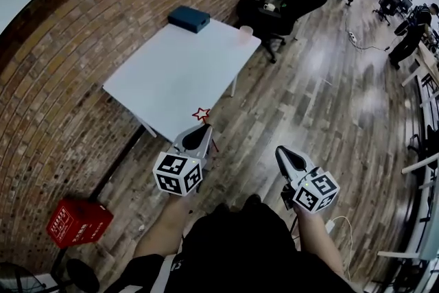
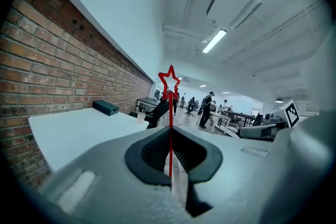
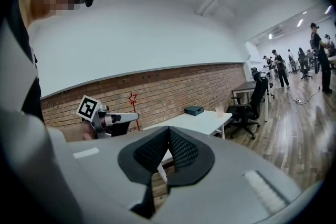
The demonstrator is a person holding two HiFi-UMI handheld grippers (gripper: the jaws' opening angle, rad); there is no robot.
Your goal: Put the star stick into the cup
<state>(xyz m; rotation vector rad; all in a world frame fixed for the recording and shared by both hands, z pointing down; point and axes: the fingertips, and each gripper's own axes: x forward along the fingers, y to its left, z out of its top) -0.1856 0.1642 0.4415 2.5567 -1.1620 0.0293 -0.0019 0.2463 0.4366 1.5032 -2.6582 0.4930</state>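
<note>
The star stick, a thin red rod topped by an outlined red star, stands upright in my left gripper, which is shut on its lower end. That gripper hovers just off the near corner of the white table. The pale cup stands on the table's far right corner, well away from the stick, and it also shows small in the left gripper view. My right gripper is over the wooden floor to the right, shut with nothing in it.
A teal box lies at the table's far end by the brick wall. A red crate sits on the floor at the left. Black office chairs and a dark desk stand beyond the table, with people farther back.
</note>
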